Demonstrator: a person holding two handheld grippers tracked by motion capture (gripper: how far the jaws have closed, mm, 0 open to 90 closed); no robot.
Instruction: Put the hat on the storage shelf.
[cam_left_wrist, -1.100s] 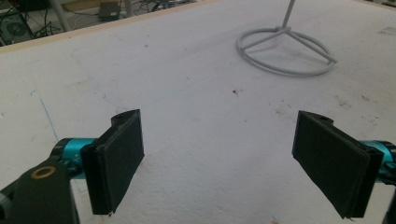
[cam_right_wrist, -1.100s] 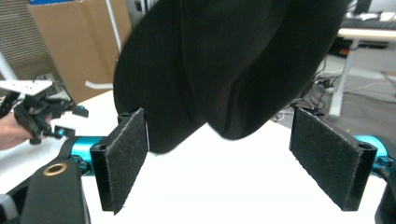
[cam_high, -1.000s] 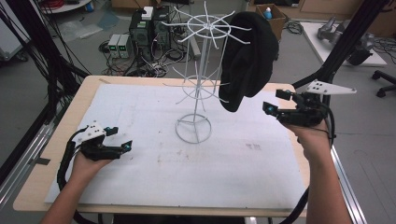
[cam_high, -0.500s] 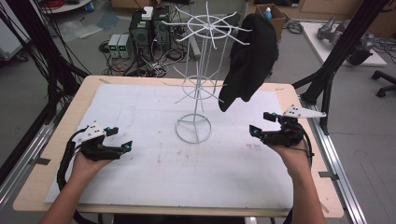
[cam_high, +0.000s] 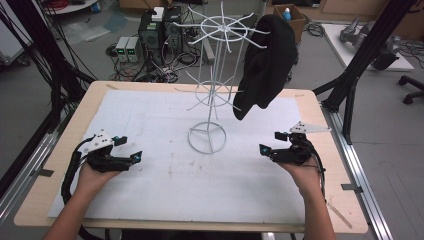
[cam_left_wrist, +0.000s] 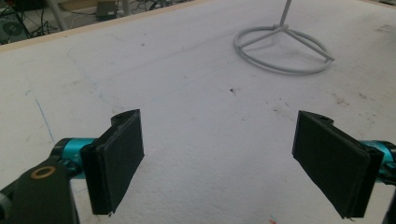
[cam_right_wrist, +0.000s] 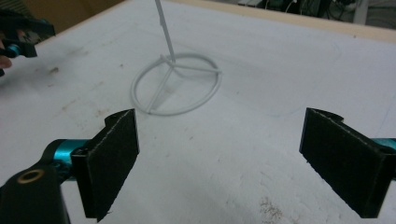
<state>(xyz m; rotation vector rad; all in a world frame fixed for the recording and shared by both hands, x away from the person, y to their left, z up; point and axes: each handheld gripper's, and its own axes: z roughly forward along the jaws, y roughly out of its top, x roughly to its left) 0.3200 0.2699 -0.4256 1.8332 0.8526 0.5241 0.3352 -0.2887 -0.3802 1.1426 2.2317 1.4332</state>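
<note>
My left gripper and right gripper both released, low over white sheet. White wire rack between; black cloth hangs far right.

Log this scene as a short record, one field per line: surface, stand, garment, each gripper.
surface: wooden table topped by a white sheet
stand: white wire rack, upright on a ring base near the sheet's middle
garment: black hat hanging from an upper prong on the rack's right side, clear of the sheet
left gripper: open, empty, low over the sheet, left of the rack base
right gripper: open, empty, low over the sheet, right of the rack base
</note>
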